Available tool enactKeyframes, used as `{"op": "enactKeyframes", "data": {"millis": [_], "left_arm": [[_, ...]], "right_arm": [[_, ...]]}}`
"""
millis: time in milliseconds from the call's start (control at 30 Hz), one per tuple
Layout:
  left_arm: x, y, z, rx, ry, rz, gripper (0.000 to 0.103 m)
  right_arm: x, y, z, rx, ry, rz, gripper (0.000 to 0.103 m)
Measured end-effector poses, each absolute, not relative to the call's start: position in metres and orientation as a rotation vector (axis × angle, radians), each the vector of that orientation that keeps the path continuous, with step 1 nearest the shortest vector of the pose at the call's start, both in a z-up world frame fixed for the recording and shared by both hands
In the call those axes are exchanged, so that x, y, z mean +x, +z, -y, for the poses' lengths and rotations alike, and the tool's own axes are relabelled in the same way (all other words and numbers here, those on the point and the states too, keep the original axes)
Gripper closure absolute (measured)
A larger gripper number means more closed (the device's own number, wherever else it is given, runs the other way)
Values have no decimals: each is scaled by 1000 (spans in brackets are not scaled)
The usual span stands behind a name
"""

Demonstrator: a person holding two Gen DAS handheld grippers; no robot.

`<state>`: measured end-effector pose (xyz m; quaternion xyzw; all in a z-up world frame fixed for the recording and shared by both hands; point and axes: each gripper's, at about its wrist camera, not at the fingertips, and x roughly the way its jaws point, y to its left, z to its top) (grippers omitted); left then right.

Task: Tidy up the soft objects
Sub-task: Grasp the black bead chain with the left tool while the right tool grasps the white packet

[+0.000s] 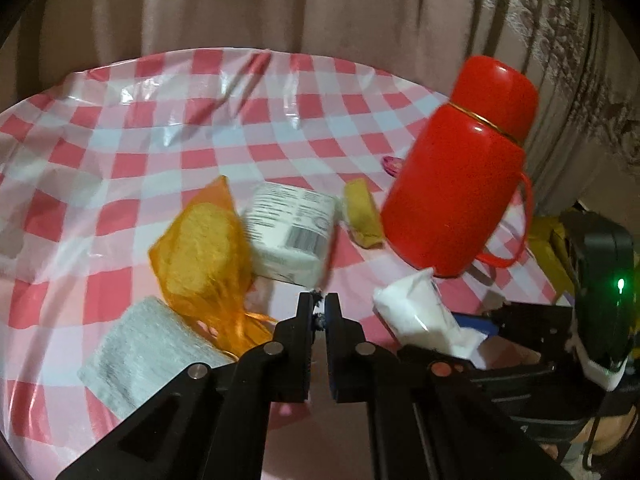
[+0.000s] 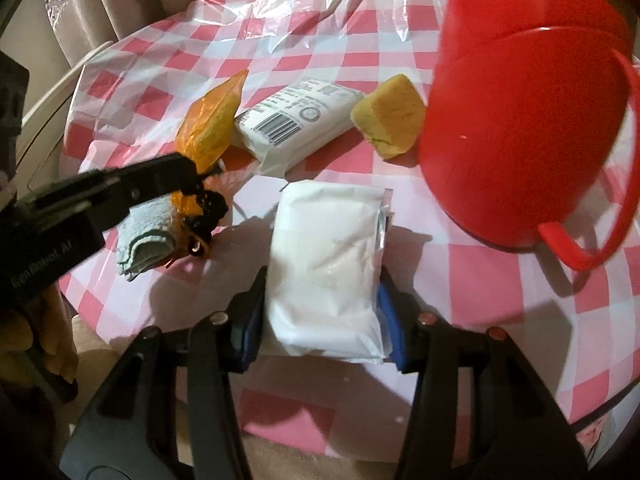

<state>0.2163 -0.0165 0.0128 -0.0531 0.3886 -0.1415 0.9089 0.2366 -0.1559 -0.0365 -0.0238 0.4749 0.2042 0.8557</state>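
Left wrist view: round desk (image 1: 132, 128) under a glossy pink-and-white checked plastic cloth, creased and catching glare toward the far edge. Beige pleated curtains (image 1: 240, 4) hang behind it; a patterned lace panel shows at far right.

Soft items sit in a loose row near the front. Grey folded towel (image 1: 136, 356) at near left. Orange mesh pouch (image 1: 204, 248) with a yellow sponge inside lies just beyond it, its ribbon tail trailing toward the towel. White wrapped pack with barcode label (image 1: 292, 232) lies beside the pouch, touching or nearly so. Bare yellow sponge (image 1: 362, 212) lies right of the pack, close against the base of a red flask (image 1: 460, 168) with a gold band and thin loop handle. The flask stands upright at the right side and blocks sight of the cloth behind it.

Left tongs (image 1: 319, 308): together, nothing visibly gripped, tips hovering by the pouch's ribbon; dark fluff clings to the pads.

Right wrist view: right tongs (image 2: 324, 312) clamped on a white plastic-wrapped soft pack (image 2: 328, 264), blue pads pressing both long sides, pack held over the near part of the desk. Whether it touches the cloth, I cannot tell. Flask fills the upper right, near the pack.
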Motion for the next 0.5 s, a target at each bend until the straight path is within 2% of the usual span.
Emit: {"op": "enactKeyframes", "data": {"millis": [167,500], "left_arm": [[200,23,29,-151,-403,-769,96],[213,-7,39,-183,-405,-924,95]], "right_arm": [[224,-24,177,-10,402,-966,50],[212,-14,205,32,375,-947,50]]}}
